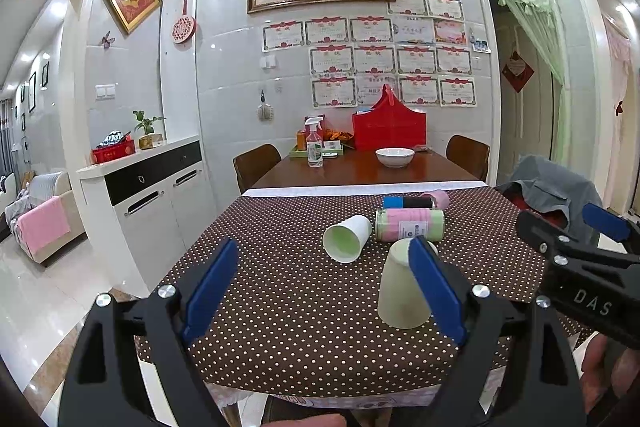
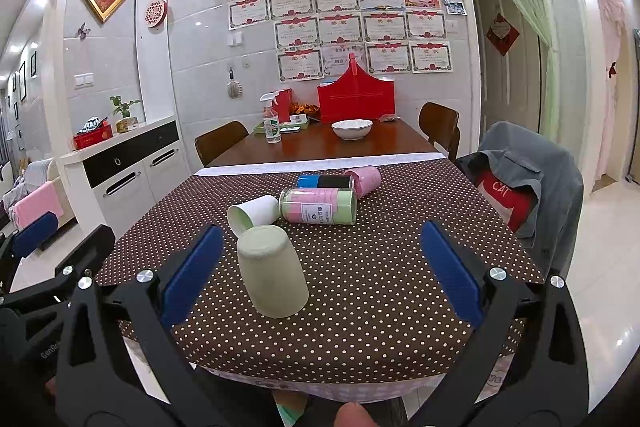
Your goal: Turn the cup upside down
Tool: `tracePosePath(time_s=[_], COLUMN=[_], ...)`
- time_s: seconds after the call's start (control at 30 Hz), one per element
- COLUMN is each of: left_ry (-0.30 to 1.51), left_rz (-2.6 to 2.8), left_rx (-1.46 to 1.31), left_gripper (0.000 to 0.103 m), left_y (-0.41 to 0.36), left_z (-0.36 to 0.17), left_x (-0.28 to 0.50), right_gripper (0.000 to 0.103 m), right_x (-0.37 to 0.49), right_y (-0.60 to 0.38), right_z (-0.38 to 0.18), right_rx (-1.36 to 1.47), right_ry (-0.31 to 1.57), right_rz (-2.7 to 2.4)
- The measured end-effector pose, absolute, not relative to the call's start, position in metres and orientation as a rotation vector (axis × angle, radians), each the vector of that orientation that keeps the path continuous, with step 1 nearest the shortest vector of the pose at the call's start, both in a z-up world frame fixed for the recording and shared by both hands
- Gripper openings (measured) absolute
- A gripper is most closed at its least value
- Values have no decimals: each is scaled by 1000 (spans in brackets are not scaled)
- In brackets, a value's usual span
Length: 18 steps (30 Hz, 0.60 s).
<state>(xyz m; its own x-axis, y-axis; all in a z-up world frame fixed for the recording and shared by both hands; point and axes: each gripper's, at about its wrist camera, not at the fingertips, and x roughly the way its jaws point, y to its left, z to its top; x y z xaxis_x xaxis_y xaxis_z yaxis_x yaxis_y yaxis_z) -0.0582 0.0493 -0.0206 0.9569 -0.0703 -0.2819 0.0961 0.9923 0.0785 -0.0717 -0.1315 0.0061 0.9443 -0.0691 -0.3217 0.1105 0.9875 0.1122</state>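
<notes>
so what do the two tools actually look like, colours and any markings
Both are alike: the left tool and right tool have black plastic frames with triangular cut-outs, silver round screws at the joints, and flat blue pads on the fingers. White "DAS" lettering marks the right tool's side; partial white lettering marks the left's. No cables visible.

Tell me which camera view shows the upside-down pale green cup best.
The right wrist view: the upside-down pale green cup stands whole between the open jaws. In the left wrist view a blue jaw pad hides part of its right side.
</notes>
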Motion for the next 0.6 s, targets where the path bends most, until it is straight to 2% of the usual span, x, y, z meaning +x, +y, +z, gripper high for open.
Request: tracePosePath(time_s=[0.6], left_ry=[290], left_rz=[-88], left_rx=[90], left_gripper=[86], left_y=[46], left_z=[-22], left_x=[-57], right_gripper=[97], right_x=[-71], right_y=[-129], right_z=[6], right_rx=[132], right_ry=[326], right_rz=[-88])
